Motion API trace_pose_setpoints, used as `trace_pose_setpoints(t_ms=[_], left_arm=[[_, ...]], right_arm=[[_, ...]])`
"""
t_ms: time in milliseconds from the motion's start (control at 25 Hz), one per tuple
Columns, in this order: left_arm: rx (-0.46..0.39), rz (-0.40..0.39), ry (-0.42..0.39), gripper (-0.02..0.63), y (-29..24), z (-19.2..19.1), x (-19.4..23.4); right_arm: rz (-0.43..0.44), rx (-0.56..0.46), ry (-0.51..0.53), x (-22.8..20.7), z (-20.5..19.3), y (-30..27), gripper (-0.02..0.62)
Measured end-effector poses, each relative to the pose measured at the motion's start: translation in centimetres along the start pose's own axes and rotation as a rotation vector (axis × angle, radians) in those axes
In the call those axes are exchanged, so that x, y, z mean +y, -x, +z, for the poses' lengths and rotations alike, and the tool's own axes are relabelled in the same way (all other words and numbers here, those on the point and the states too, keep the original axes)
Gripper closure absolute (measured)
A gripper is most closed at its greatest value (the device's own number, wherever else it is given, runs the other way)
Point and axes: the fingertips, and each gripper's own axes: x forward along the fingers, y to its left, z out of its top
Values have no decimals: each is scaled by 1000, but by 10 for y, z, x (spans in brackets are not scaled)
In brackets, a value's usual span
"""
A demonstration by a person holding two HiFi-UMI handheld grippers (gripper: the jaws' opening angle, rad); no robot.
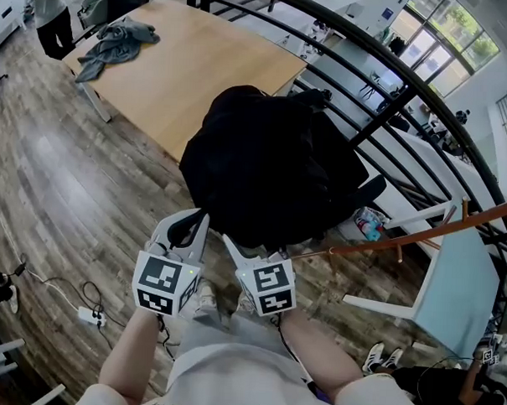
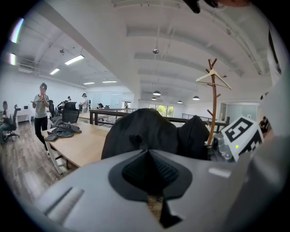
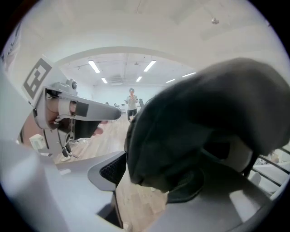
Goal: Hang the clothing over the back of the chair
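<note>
While the black garment (image 1: 272, 165) lies draped over the chair (image 1: 370, 192) back beside the bench (image 1: 200, 69), the right gripper (image 1: 239, 249) stands with jaws spread, hem hanging between them. Left gripper (image 1: 204, 216) jaws are pressed together, empty.

I find no legible text, number, brand or sign in any view. The only printed marks are black-and-white square markers (image 1: 168, 283) on the left gripper (image 1: 196, 217) and right gripper (image 1: 245, 243), lower centre of the head view. They carry no characters.
</note>
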Motion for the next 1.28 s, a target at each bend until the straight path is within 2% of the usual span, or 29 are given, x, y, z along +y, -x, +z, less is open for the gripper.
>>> trace_pose_setpoints(t_ms=[240,520,600,680,920,1280], left_arm=[[-12,1,1,603,12,5,-13],[-20,-6,-7,603,24,11,-30],[-15,-11,-9,603,28,10,-36],[-13,-15,-10,604,33,11,-40],[-47,-32,-29,604,45,29,-54],[-157,-39,-79,603,75,88,-67]], right_arm=[[-48,11,32,-5,-11,30,360],[-39,24,31,-5,-20,71,390],[-21,13,36,1,-18,86,459],[-7,1,47,9,-13,100,477],[-25,-96,44,10,21,133,494],[-91,-288,66,-12,103,177,558]])
